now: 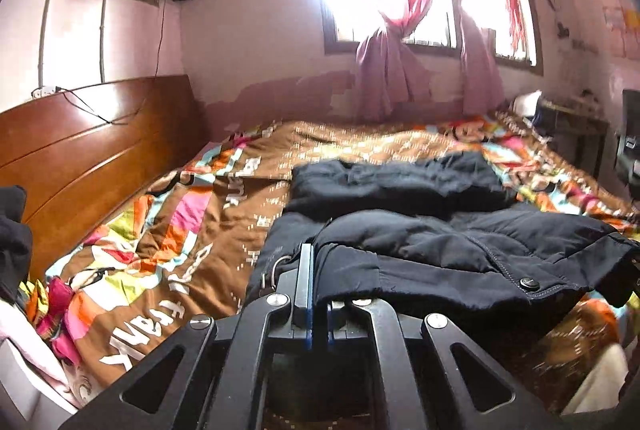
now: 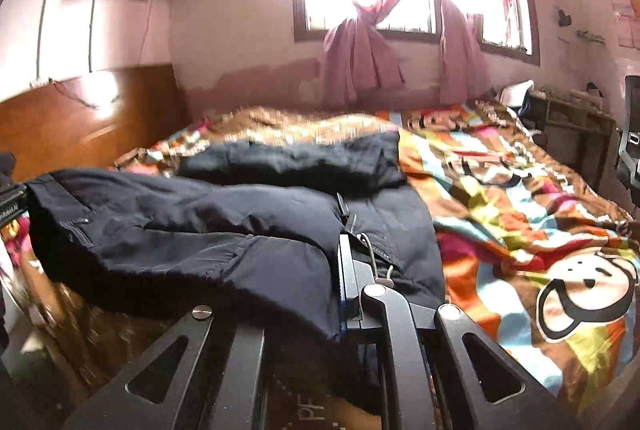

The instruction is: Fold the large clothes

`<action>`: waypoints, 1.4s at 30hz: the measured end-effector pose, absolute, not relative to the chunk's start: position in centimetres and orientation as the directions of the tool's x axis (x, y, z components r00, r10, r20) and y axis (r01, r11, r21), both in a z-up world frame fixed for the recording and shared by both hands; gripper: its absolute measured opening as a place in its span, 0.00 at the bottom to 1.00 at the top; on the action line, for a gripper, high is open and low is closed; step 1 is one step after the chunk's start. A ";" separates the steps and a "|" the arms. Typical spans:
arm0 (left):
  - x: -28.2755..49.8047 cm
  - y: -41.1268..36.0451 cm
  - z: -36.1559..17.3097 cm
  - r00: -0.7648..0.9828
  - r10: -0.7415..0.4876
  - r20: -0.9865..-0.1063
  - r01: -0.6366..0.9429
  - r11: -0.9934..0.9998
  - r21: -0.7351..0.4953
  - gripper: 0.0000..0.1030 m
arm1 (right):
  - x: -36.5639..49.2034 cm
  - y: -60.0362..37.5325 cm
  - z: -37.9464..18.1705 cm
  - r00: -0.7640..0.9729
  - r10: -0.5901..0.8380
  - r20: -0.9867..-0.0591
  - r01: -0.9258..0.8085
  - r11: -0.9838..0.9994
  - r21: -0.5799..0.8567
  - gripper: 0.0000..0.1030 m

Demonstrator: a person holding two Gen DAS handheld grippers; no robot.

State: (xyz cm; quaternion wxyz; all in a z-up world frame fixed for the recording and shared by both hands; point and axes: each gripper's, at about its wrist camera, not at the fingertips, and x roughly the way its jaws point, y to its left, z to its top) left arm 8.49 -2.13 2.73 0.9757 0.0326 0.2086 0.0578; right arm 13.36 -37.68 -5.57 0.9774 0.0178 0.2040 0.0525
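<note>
You had both the left gripper (image 1: 316,270) and right gripper (image 2: 352,270) jaws clamped on the dark padded jacket (image 1: 460,242) hem; level carrying over the bed (image 1: 180,230) was advisable.

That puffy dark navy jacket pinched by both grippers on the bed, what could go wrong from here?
1. The left gripper and right gripper each pinch only the hem of the puffy dark navy jacket; it could slip out.
2. The metal zipper pull lies against the right gripper and may snag.
</note>
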 end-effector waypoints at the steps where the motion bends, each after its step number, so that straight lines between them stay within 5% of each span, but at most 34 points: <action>1: 8.0 -2.1 3.2 0.912 0.123 -0.392 -0.097 0.992 0.087 0.03 | 12.8 -37.7 -4.9 0.918 0.113 -0.379 -0.098 0.994 0.057 0.07; 18: 0.6 -1.5 10.0 0.972 0.030 -0.232 -0.014 0.997 0.069 0.03 | 4.3 -38.2 2.8 0.975 0.146 -0.170 -0.134 0.988 0.078 0.06; 32: -1.0 -1.1 3.3 0.799 -0.252 -0.546 0.345 0.936 0.073 0.09 | 10.0 -38.2 1.5 0.933 0.215 -0.290 -0.180 0.973 0.142 0.07; 35: -1.7 -1.9 1.3 0.748 -0.280 -0.602 0.393 0.918 0.061 0.20 | 11.1 -37.6 1.5 0.926 0.229 -0.302 -0.198 0.972 0.129 0.06; 39: -2.8 -3.3 0.3 0.710 -0.348 -0.613 0.464 0.885 0.035 0.55 | 12.0 -36.7 1.7 0.920 0.240 -0.309 -0.213 0.970 0.118 0.07; 42: -3.5 -5.2 -0.2 0.699 -0.351 -0.623 0.503 0.861 0.079 0.60 | 12.3 -35.9 2.1 0.918 0.248 -0.310 -0.224 0.968 0.112 0.07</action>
